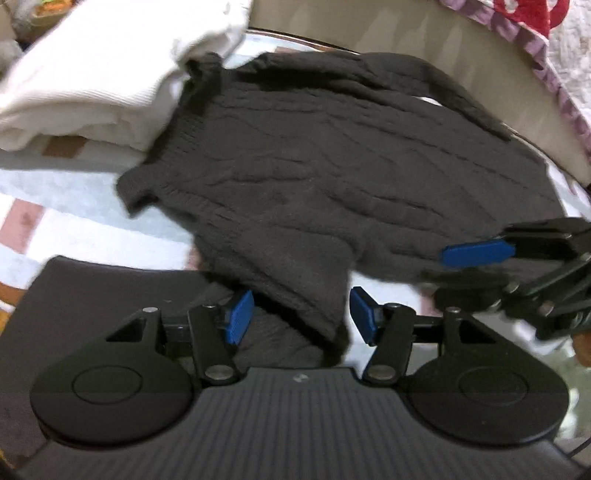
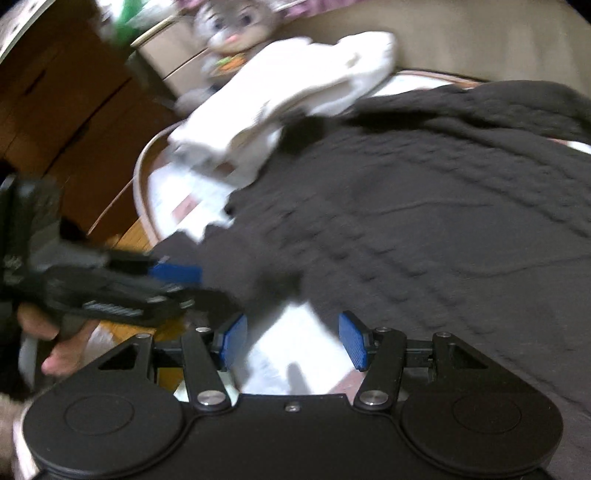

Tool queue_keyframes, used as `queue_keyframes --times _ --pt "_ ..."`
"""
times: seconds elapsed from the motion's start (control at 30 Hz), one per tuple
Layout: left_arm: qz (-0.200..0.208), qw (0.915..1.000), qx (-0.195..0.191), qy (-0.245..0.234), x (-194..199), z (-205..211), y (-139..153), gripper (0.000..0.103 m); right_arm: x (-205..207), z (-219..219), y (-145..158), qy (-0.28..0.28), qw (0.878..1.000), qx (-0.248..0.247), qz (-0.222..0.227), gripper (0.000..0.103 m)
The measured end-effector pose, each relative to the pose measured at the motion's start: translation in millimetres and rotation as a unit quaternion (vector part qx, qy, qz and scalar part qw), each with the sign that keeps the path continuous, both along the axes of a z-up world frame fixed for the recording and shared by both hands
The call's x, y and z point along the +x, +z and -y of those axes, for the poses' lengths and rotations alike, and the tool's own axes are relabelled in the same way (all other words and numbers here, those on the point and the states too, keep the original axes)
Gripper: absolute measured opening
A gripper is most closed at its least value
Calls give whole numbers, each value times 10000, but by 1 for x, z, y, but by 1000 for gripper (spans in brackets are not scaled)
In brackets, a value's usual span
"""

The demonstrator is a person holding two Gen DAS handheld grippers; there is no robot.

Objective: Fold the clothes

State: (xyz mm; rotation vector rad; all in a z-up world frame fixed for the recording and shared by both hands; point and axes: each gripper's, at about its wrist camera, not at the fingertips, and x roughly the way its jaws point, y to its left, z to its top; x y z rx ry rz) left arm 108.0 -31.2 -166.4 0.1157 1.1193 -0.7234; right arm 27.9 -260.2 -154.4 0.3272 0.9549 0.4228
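A dark charcoal cable-knit sweater (image 1: 332, 177) lies spread flat across a round bench (image 2: 142, 192) covered with a pale patchwork cloth (image 1: 74, 218) of white, light-blue and reddish squares. In the left wrist view the sweater fills the middle, with one sleeve running along its far edge toward 1 o'clock and a corner of its hem hanging down toward 6 o'clock. A folded white ribbed garment (image 1: 92, 88) sits at 10 o'clock, and the sweater's neck end touches it.

The left hand-held gripper (image 1: 301, 317) has its blue pads (image 1: 240, 317) standing apart; the sweater's hanging corner lies between them, but neither pad presses on it. The right hand-held gripper (image 2: 291, 341) is likewise parted, with only bare cloth showing between its pads (image 2: 352, 339), and the sweater's edge lies just beyond them toward 12 o'clock. In the right wrist view the left hand-held gripper appears at 9 o'clock, blurred, held in a person's hand (image 2: 55, 343).

A grey plush toy (image 2: 229, 29) sits beyond the bench at 11 o'clock in the right wrist view, and brown wooden furniture (image 2: 66, 96) stands at 10 o'clock.
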Motion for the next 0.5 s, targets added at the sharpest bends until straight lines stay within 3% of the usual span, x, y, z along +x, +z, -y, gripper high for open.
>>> queue_keyframes --times 0.1,0.17,0.27,0.4,0.5 --pt "-133 9996 214 -114 1 9 -12 62 7 -6 -3 109 9997 -229 50 61" --pt "8 9991 384 -180 -1 16 -15 56 9 -6 -3 127 9992 -364 96 61" --pt "175 9983 492 -275 -1 23 -16 6 9 2 -2 38 9994 -324 137 61" --pt "-347 9973 -650 47 27 18 14 6 2 8 1 -152 9991 -222 340 61" --pt "-790 9814 -1731 264 58 22 38 6 2 3 15 -384 9937 -652 821 61"
